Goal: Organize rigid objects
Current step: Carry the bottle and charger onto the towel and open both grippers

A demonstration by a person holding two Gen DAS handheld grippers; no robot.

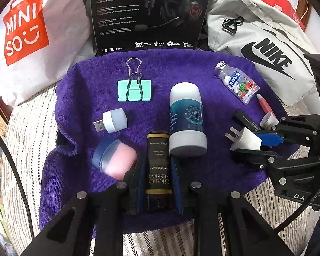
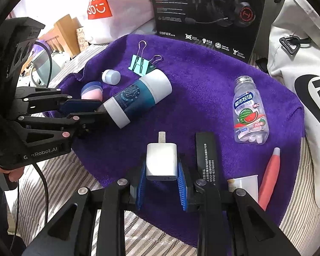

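On a purple towel my left gripper is shut on a black-and-gold tube that lies along its blue pads. A pink jar with a blue lid sits just left of it, and a white-and-teal balm stick lies just right. In the right wrist view, my right gripper is shut on a white charger plug, prongs pointing away. The left gripper is at the left, its held tube mostly hidden. The right gripper also shows at the right of the left wrist view.
Also on the towel: a mint binder clip, a USB light, a candy bottle, a black flat bar and a red tube. A headset box, a Miniso bag and a Nike bag border the far side.
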